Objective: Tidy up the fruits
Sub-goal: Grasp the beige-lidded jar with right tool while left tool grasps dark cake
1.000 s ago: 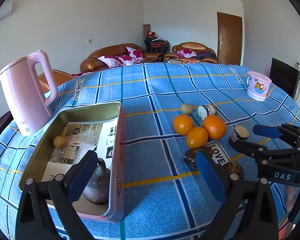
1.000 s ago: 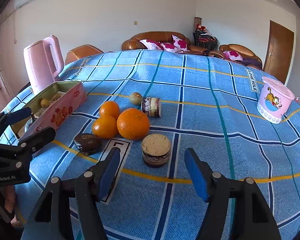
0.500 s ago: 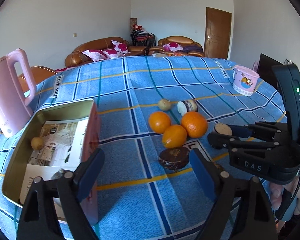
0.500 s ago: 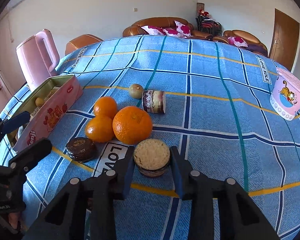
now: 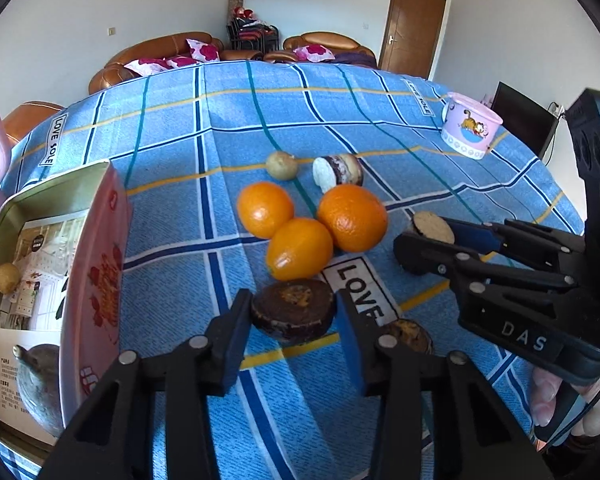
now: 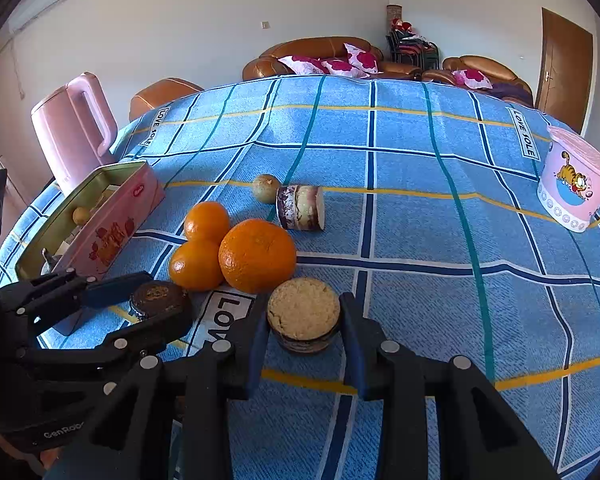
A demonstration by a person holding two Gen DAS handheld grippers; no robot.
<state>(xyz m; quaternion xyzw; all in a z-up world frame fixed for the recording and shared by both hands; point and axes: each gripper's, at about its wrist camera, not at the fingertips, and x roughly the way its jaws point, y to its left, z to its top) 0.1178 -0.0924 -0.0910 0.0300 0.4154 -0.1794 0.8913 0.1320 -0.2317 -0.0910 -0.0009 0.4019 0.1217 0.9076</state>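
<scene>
Oranges point(image 5: 308, 224) sit clustered on the worktop point(image 5: 440, 168); the left gripper point(image 5: 294, 316), jaws just closing, pinches a dark brown cake point(image 5: 294, 310), and the right gripper point(image 6: 304, 322) pinches a pale-topped cake point(image 6: 303, 308).

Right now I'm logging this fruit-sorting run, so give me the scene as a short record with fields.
left gripper: jaws just closing around the dark brown round piece, pads at its sides
right gripper: shut on the pale-topped round piece
oranges: three, clustered, touching, on the tablecloth
tin: open, holds a small yellowish fruit and a dark pear-shaped item
kettle: pink, behind the tin
</scene>
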